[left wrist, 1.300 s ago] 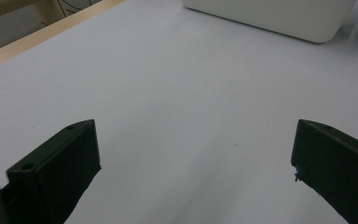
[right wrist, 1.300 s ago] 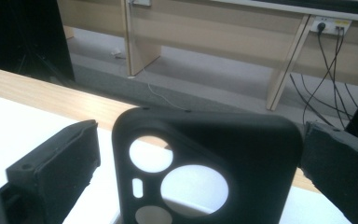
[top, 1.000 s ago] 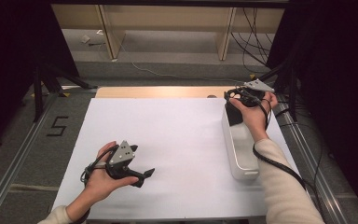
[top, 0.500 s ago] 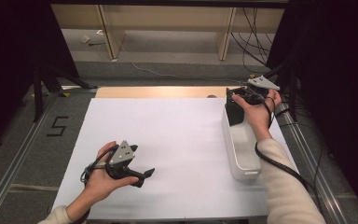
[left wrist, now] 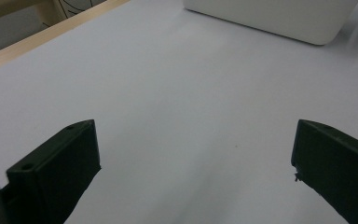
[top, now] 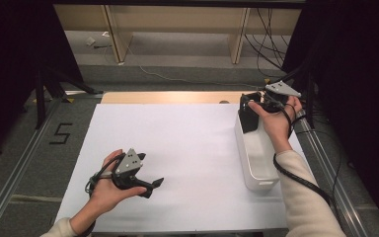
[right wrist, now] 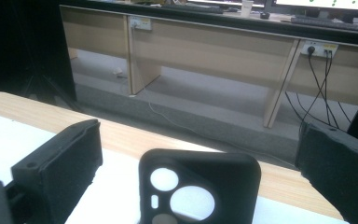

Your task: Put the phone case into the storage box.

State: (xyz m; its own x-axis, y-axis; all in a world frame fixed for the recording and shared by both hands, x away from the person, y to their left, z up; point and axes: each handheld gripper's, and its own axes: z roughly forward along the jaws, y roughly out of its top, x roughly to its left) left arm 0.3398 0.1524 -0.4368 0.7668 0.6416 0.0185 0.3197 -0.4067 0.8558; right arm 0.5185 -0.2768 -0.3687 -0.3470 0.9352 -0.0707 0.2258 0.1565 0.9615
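The black phone case [right wrist: 199, 189] stood upright between the fingers of the right gripper [top: 254, 104], its camera cutouts facing that gripper's own camera. In the right gripper view the left finger [right wrist: 58, 170] and the right finger [right wrist: 338, 168] each stood clear of the case's edges, with a visible gap on both sides, so the fingers were released and not grasping it. The case's long axis ran up and down, roughly along the fingers rather than across them, and its flat face lay square to the line joining them. From above, the case leaned in the far end of the white bin [top: 261, 185], which lay lengthwise under the right forearm at the counter's [top: 177, 143] right side.

The left gripper [top: 150, 185] rested well apart, low on the counter's near left, its fingers [left wrist: 56, 172] spread wide over bare white surface, with the bin off ahead of them. The right hand [top: 275, 121] was plainly the nearer one. A grasp would likely need only a closing of the fingers onto the case's two side edges.
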